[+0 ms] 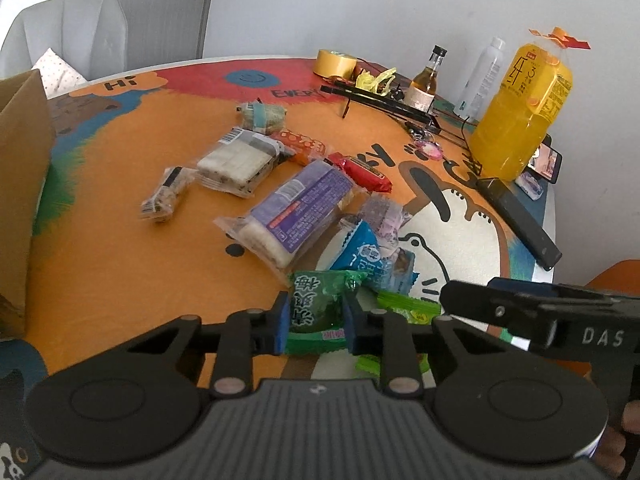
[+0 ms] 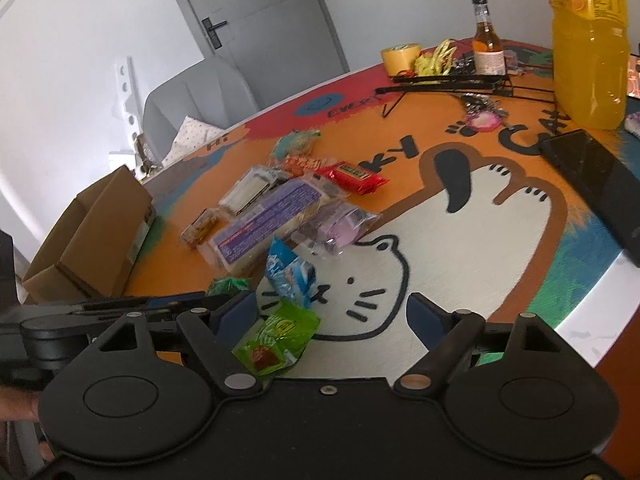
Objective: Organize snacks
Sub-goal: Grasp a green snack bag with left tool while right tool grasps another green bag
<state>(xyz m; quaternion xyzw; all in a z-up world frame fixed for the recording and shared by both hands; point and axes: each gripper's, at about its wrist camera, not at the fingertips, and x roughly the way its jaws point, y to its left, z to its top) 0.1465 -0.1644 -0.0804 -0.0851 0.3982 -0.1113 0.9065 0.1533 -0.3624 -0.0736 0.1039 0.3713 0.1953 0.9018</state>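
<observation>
Two green packets sit at the near end of the snack pile, and the dark green packet (image 1: pixel 316 308) is pinched between the blue pads of the left gripper (image 1: pixel 315 322), just over the table (image 1: pixel 120 264). The lime green packet (image 2: pixel 276 336) lies just beside it, inside the right gripper (image 2: pixel 332 316), whose jaws stand wide and touch nothing. The cardboard box (image 2: pixel 96 236) waits well off to the left, so the left hand looks nearer for the drop.

Snack pile (image 1: pixel 304 208) beside cardboard box (image 1: pixel 20 184)
</observation>
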